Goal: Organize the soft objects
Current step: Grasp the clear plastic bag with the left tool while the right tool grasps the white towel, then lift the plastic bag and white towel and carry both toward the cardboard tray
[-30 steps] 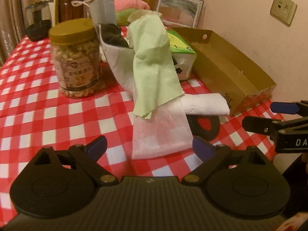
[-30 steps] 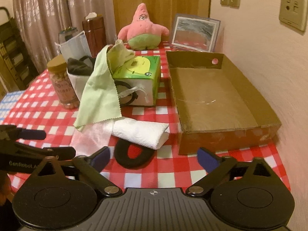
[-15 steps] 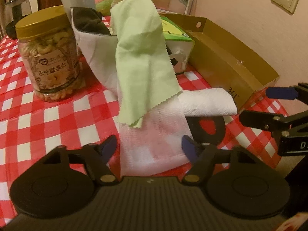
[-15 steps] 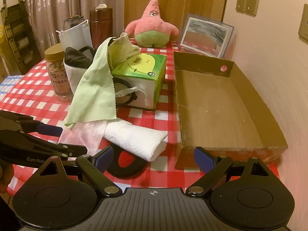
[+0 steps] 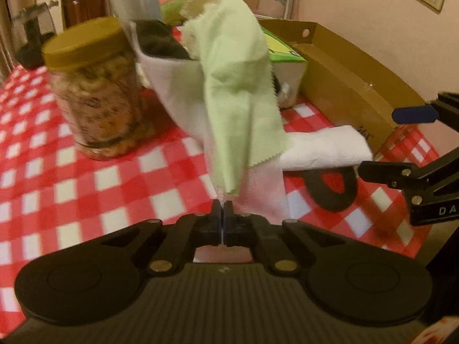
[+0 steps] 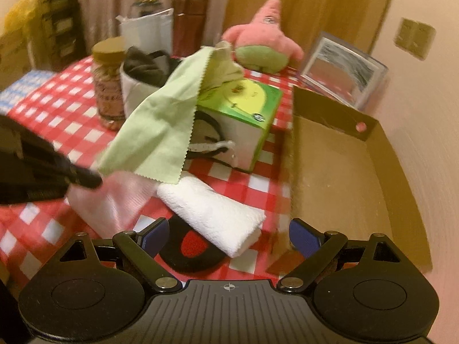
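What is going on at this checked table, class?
A person works two hand-held grippers over a pile of soft things. The left gripper has its jaws shut on the edge of the thin white cloth lying under the green cloth. The right gripper hovers open over the folded white towel, beside the empty cardboard box.

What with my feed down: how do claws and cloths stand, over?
Left claw shut, seemingly pinching gauze edge. Right claw open, empty, over towel. Green cloth drapes onto gauze.
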The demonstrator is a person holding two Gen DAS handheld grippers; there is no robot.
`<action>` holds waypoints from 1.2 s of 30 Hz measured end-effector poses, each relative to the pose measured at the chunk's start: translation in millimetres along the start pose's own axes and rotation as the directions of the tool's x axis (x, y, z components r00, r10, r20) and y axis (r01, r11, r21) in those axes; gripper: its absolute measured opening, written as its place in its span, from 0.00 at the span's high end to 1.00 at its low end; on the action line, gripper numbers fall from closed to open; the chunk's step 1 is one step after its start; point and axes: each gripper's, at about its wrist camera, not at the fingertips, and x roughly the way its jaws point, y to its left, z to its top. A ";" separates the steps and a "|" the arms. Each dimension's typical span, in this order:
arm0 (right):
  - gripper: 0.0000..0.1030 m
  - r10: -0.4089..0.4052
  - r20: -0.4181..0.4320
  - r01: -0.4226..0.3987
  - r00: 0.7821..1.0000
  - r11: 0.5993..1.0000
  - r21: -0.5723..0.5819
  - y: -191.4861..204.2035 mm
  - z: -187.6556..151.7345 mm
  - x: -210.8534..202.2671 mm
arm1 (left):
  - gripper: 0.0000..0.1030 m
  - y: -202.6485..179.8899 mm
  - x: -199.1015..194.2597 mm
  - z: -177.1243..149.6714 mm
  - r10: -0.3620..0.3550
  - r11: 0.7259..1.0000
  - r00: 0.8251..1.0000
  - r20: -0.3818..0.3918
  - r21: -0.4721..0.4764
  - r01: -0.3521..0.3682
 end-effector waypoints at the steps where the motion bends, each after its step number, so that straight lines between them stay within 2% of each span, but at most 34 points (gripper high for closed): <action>1: 0.12 0.007 -0.003 -0.007 1.000 1.000 -0.021 2.1 1.6 2.5 | 1.00 3.2 -3.4 0.4 0.014 1.000 1.000 0.002 0.008 -0.014; 6: 0.12 0.028 -0.027 -0.031 0.999 0.997 -0.077 11.2 5.0 18.8 | 1.00 20.0 -20.1 0.1 0.096 0.994 0.995 0.013 0.049 -0.097; 9: 0.12 0.032 -0.043 -0.037 0.999 0.993 -0.109 16.0 6.4 29.4 | 0.93 28.1 -20.8 -0.5 0.087 0.996 0.996 0.007 0.035 -0.087; 11: 0.12 0.033 -0.051 -0.039 0.998 0.992 -0.117 17.3 7.4 35.4 | 0.76 30.3 -18.8 -2.6 0.078 0.997 0.997 -0.002 0.028 -0.078; 12: 0.12 0.034 -0.056 -0.041 0.998 0.992 -0.117 17.4 8.0 38.3 | 0.63 29.8 -17.0 -3.0 0.071 0.997 0.997 -0.003 0.028 -0.071; 14: 0.12 0.033 -0.061 -0.040 0.998 0.991 -0.125 17.8 9.0 41.9 | 0.49 27.3 -14.4 -3.6 0.064 0.998 0.998 -0.001 0.027 -0.064; 16: 0.12 0.032 -0.063 -0.039 0.998 0.991 -0.126 16.9 8.8 43.3 | 0.26 24.1 -10.2 -3.3 0.049 0.998 0.999 -0.006 0.029 -0.049; 18: 0.12 0.028 -0.064 -0.036 0.998 0.992 -0.124 15.7 8.3 44.4 | 0.18 21.4 -8.2 -4.1 0.025 0.999 1.000 0.000 0.026 -0.025; 20: 0.12 0.029 -0.067 -0.037 0.997 0.991 -0.127 14.9 7.9 46.4 | 0.16 16.5 -4.9 -2.6 0.015 1.000 1.000 0.005 0.027 -0.015; 23: 0.12 0.026 -0.073 -0.036 0.997 0.989 -0.141 15.7 6.2 48.0 | 0.17 9.4 2.2 -0.7 0.015 0.999 1.000 0.006 0.051 -0.015; 24: 0.12 0.026 -0.075 -0.037 0.997 0.989 -0.145 15.7 5.5 48.1 | 0.20 7.2 5.0 -0.6 0.013 0.998 1.000 0.007 0.062 -0.014; 26: 0.12 0.029 -0.075 -0.040 0.997 0.988 -0.149 14.8 5.3 49.1 | 0.32 3.3 10.7 -0.3 0.019 0.996 1.000 0.005 0.091 -0.020; 28: 0.12 0.038 -0.071 -0.048 0.997 0.987 -0.153 14.3 5.4 49.7 | 0.59 0.9 14.9 -0.9 0.027 0.993 1.000 -0.003 0.118 -0.027; 30: 0.12 0.043 -0.067 -0.054 0.997 0.985 -0.166 15.4 5.6 50.4 | 0.69 1.6 16.7 -2.4 0.029 0.992 0.999 -0.013 0.123 -0.027; 31: 0.12 0.046 -0.067 -0.057 0.997 0.983 -0.176 16.2 5.9 51.2 | 0.82 2.3 16.8 -2.9 0.036 0.992 0.999 -0.015 0.124 -0.034; 33: 0.12 0.050 -0.064 -0.062 0.997 0.978 -0.197 17.7 6.3 52.7 | 0.95 3.2 15.8 -4.0 0.055 0.988 0.998 -0.013 0.142 -0.052; 36: 0.20 0.061 -0.062 -0.074 0.996 0.971 -0.226 20.6 7.4 55.7 | 0.99 8.0 12.8 -3.9 0.056 0.990 0.998 -0.021 0.133 -0.053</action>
